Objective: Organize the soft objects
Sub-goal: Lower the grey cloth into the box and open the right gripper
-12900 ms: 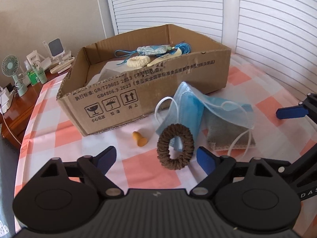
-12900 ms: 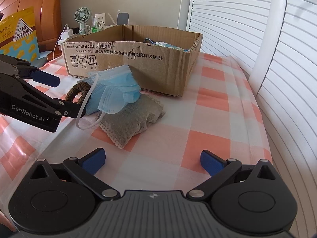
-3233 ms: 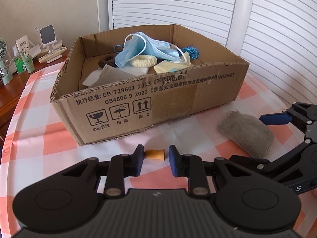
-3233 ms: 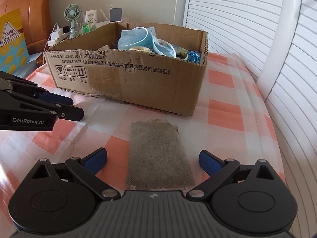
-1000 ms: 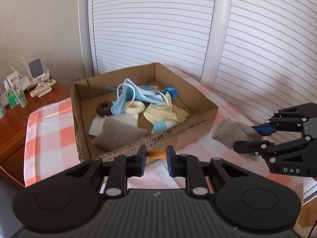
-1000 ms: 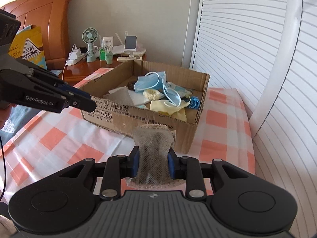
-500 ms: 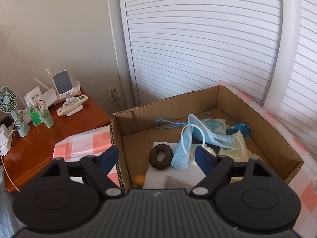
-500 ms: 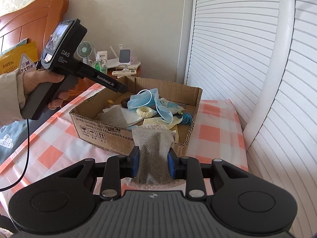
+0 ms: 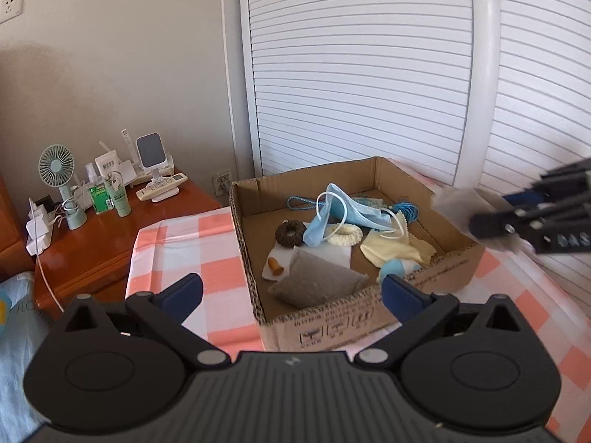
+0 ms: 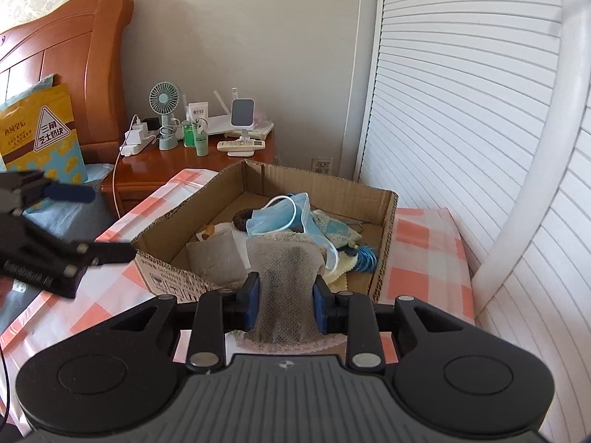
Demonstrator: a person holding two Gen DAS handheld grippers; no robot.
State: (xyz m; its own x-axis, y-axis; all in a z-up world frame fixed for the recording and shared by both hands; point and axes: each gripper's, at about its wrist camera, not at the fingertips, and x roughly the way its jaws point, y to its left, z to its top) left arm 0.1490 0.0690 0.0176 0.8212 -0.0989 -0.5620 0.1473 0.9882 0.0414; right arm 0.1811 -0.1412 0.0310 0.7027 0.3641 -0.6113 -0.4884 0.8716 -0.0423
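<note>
The right gripper (image 10: 284, 304) pinches a grey mesh pouch (image 10: 286, 291) between its blue pads. The pouch stands up between them, in front of the near side of the cardboard box (image 9: 354, 317), and in the left wrist view it shows as a grey blur (image 9: 452, 203) over the box's right side.

The left gripper (image 9: 291, 291) is spread wide, and its jaws have just been opening. Nothing is between them. It hangs above the near corner of the box.

Inside the box lie many soft things. A second grey pouch (image 9: 317, 281) rests near the front wall. A small orange cone (image 9: 275, 265) lies just beside it on a white sheet (image 9: 284, 258). A brown hair ring (image 9: 290, 233) sits further back. A blue face mask (image 9: 332, 214) is draped over a cream hair ring (image 9: 345, 235). A yellow cloth (image 9: 395, 249) lies to the right, near a blue cord (image 9: 406, 209).

The box sits on a checked tablecloth (image 9: 173, 243) in orange and white. Beside it is a wooden nightstand (image 10: 192, 164) with a little green fan (image 10: 164, 101) and a remote (image 10: 240, 144) on it.
</note>
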